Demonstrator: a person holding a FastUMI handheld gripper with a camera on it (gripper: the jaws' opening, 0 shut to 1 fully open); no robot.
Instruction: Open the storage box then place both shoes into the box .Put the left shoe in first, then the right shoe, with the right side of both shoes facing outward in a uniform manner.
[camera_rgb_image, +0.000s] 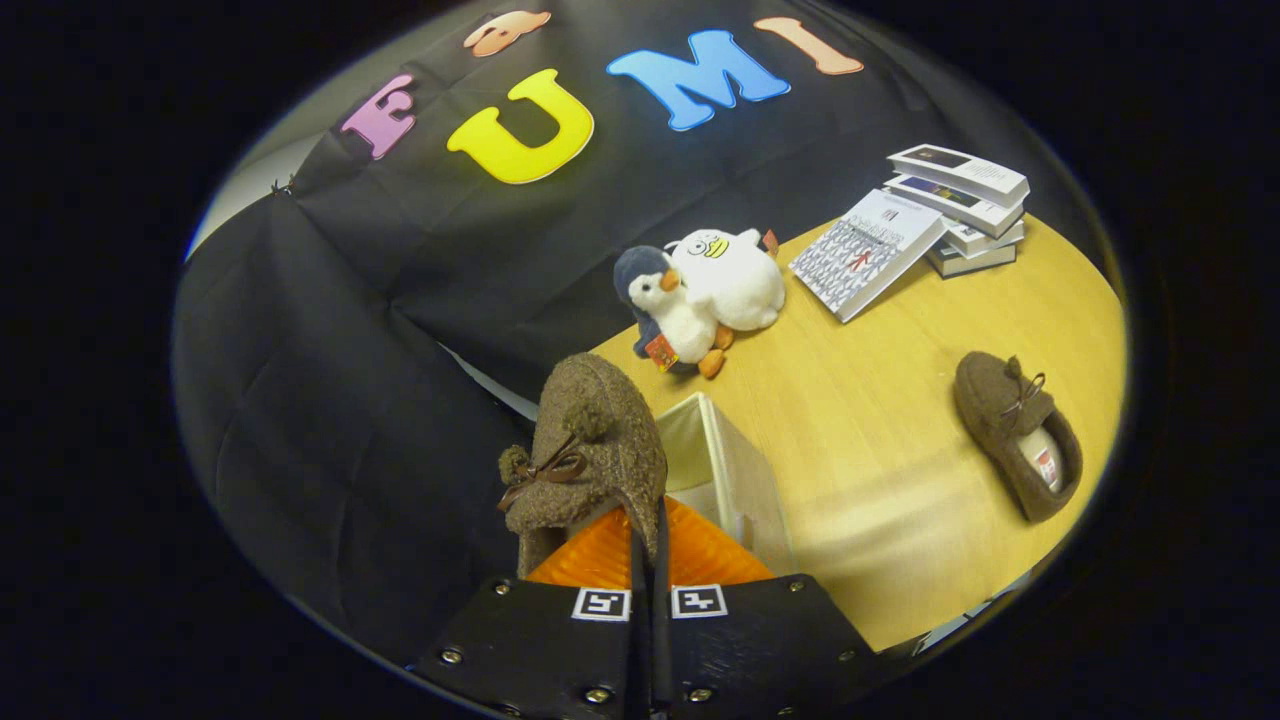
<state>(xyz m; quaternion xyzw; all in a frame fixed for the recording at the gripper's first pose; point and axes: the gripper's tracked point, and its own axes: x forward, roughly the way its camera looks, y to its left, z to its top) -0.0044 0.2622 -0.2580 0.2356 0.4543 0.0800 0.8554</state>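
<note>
Jaws (648, 560) pinched nearly closed on a brown shoe (590, 450), apparently by its heel edge, lifted over the open storage box (735, 470) for loading, second shoe (1020, 435) waiting on the worktop (880, 400).

The tool (648, 535) is closed on a shoe (590, 450) held just over the open box (722, 470), which stands at the table's (880, 440) near left edge. Beyond the box, two plush toys (705, 295) sit touching at the far edge. Right of them a book (866, 252) leans against a stack of books (968, 205). A second shoe (1020, 435) lies alone toward the right edge.
</note>
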